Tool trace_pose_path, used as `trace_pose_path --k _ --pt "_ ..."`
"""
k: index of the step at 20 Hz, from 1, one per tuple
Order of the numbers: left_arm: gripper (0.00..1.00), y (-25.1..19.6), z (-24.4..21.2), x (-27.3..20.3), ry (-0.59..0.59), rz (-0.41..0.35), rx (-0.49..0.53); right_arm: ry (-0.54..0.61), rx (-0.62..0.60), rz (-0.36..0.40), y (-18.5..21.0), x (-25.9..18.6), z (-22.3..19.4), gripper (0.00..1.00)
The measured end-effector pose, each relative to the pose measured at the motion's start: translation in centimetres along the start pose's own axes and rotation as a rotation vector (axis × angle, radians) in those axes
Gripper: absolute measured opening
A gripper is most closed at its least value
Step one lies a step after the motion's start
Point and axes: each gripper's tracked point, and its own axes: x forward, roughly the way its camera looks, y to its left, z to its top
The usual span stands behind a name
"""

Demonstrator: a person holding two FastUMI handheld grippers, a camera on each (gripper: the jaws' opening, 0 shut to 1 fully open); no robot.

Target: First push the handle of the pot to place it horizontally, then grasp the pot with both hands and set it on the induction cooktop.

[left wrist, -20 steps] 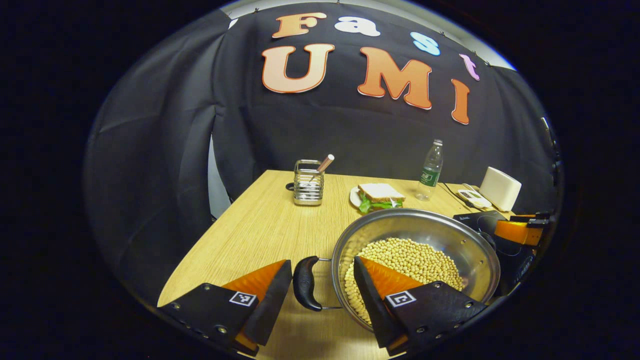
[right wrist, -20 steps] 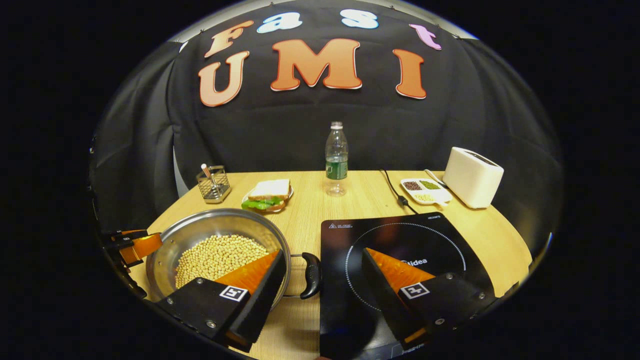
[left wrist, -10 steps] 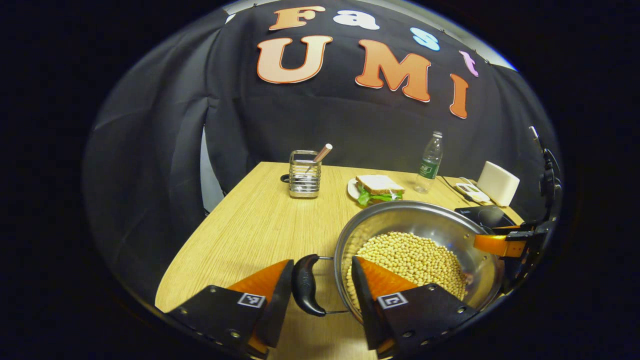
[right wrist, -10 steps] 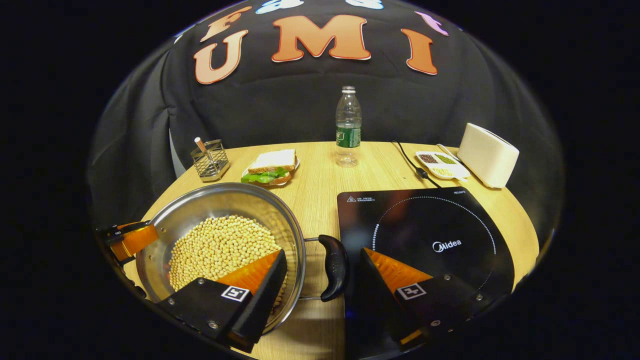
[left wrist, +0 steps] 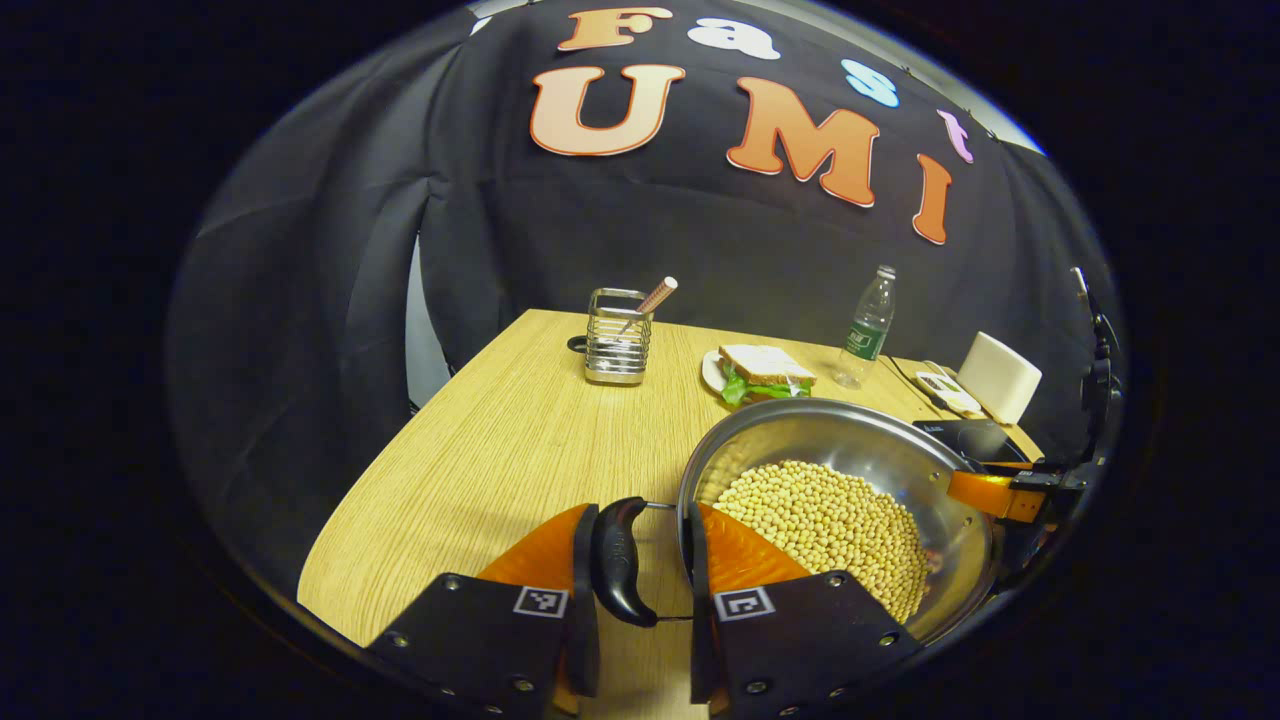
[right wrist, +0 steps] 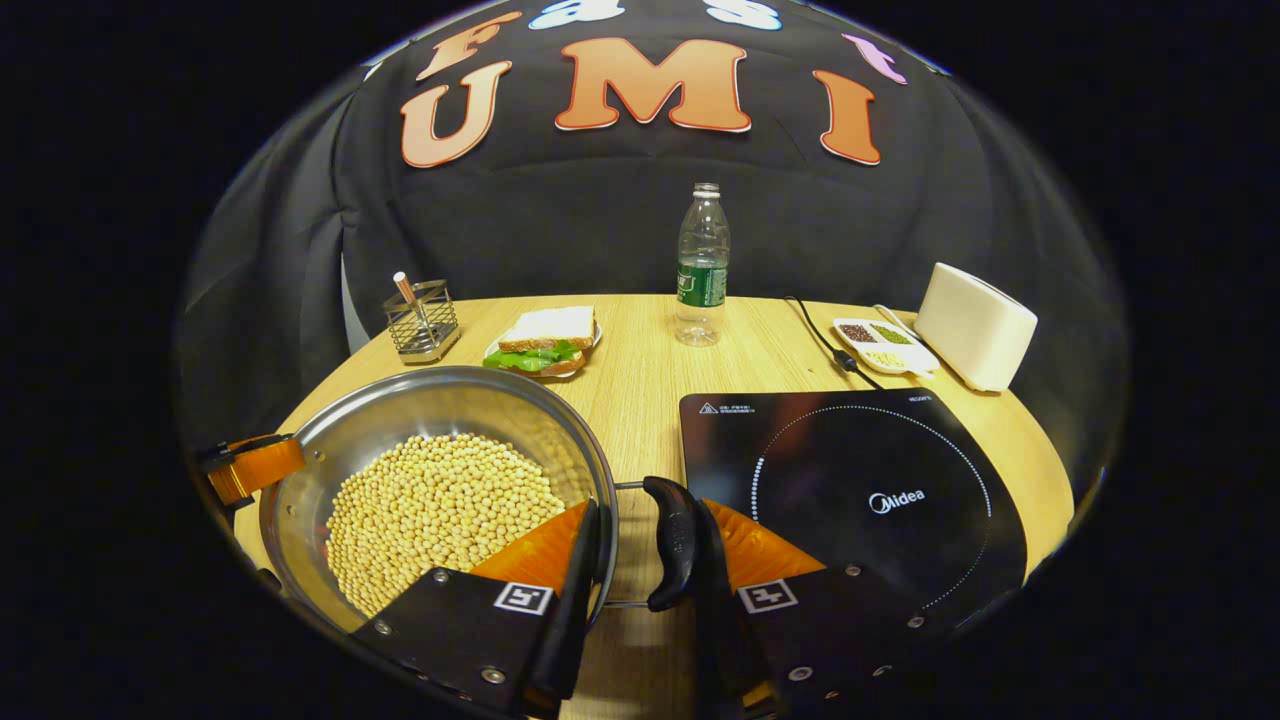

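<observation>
The steel pot [left wrist: 850,450], holding a heap of pale soybeans [left wrist: 830,520], is sitting on the wooden table [left wrist: 500,440] just left of the black induction cooktop [right wrist: 860,480], not on it. The left gripper [left wrist: 640,550] is straddling the pot's left black handle [left wrist: 618,560], one finger outside the handle and the other inside the rim; whether both are pressing I cannot tell. The right gripper [right wrist: 645,545] is straddling the right black handle [right wrist: 672,545] likewise, its grip equally unclear. A sandwich [right wrist: 545,340], a water bottle [right wrist: 702,265], a wire utensil holder [right wrist: 422,320] and a white toaster [right wrist: 975,325] are standing along the far side.
</observation>
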Motion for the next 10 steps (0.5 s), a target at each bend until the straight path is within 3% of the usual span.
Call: trace_pose_path --k 3,10 --pt "0.34 0.0 -0.1 -0.5 0.005 0.013 -0.027 -0.005 0.013 0.008 -0.1 -0.2 0.5 0.46" --pt "0.33 -0.8 -0.4 -2.9 0.003 0.026 -0.086 -0.043 0.020 0.014 -0.6 -1.9 1.6 0.45"
